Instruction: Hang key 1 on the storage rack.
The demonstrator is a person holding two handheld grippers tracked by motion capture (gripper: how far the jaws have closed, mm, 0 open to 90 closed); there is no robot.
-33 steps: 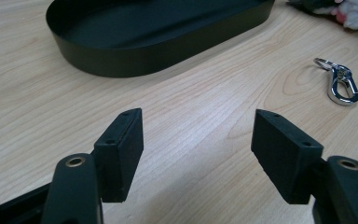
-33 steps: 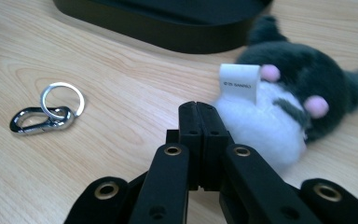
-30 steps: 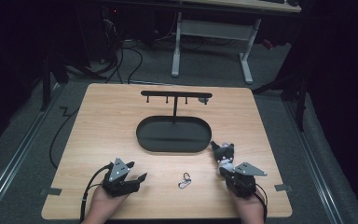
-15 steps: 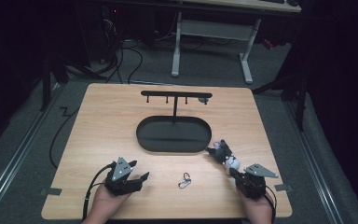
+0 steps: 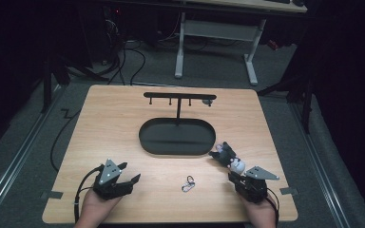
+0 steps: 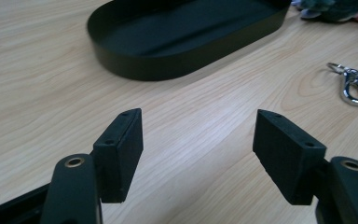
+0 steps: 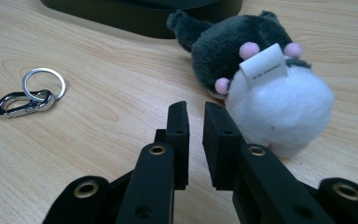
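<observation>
Plush toy (image 7: pixel 261 88) white tag, print too small to read. Left tongs (image 6: pixel 198 140) wide; right tongs (image 7: pixel 196 140) nearly closed, empty.

A white tag (image 7: pixel 264 65) on the plush toy (image 7: pixel 261 77), its print too small to read

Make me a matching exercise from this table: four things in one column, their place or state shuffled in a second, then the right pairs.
1. left gripper
2. right gripper
3. plush toy
4. key clip

A. lies on the wood between the two grippers
B. jaws wide apart, nothing between them
C. lies by the black tray's right end
D. jaws nearly closed, empty

Pairs: 1-B, 2-D, 3-C, 4-A
</observation>
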